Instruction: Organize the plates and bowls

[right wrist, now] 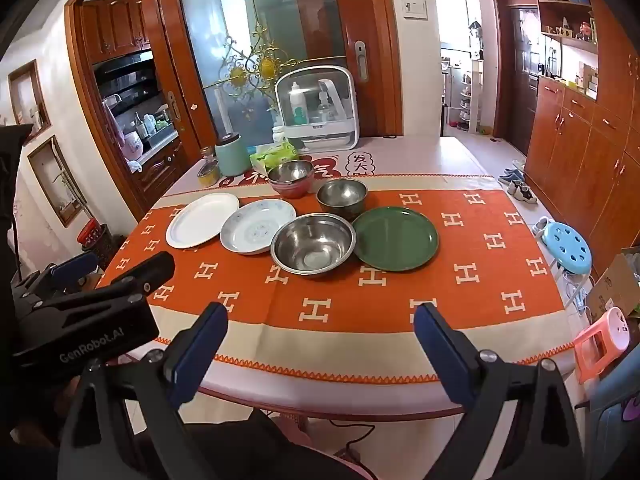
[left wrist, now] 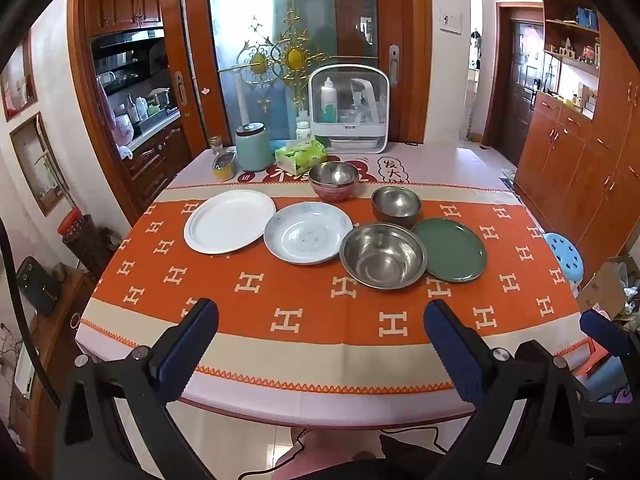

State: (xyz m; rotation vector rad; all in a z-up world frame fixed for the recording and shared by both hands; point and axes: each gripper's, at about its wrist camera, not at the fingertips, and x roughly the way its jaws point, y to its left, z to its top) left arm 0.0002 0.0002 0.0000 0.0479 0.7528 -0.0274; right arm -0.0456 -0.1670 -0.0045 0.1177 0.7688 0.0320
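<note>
On the orange cloth lie a white plate (left wrist: pixel 229 221) (right wrist: pixel 203 219), a blue-patterned plate (left wrist: pixel 308 232) (right wrist: pixel 258 226), a big steel bowl (left wrist: pixel 383 255) (right wrist: pixel 313 243) and a green plate (left wrist: pixel 451 249) (right wrist: pixel 395 238). Behind them stand a small steel bowl (left wrist: pixel 396 205) (right wrist: pixel 342 197) and a steel bowl with a pink outside (left wrist: pixel 333 181) (right wrist: pixel 291 178). My left gripper (left wrist: pixel 320 314) hangs open over the table's near edge, nothing between its fingers. My right gripper (right wrist: pixel 321 318) is open too and holds nothing. The left gripper's body (right wrist: pixel 92 304) shows at the left of the right wrist view.
At the table's back stand a white dish cabinet (left wrist: pixel 348 106) (right wrist: pixel 317 109), a green canister (left wrist: pixel 251 147) (right wrist: pixel 232 154), a tissue pack (left wrist: pixel 300 154) (right wrist: pixel 274 154) and a yellow jar (left wrist: pixel 223 166). A blue stool (right wrist: pixel 568 250) and a pink stool (right wrist: pixel 600 342) stand right of the table.
</note>
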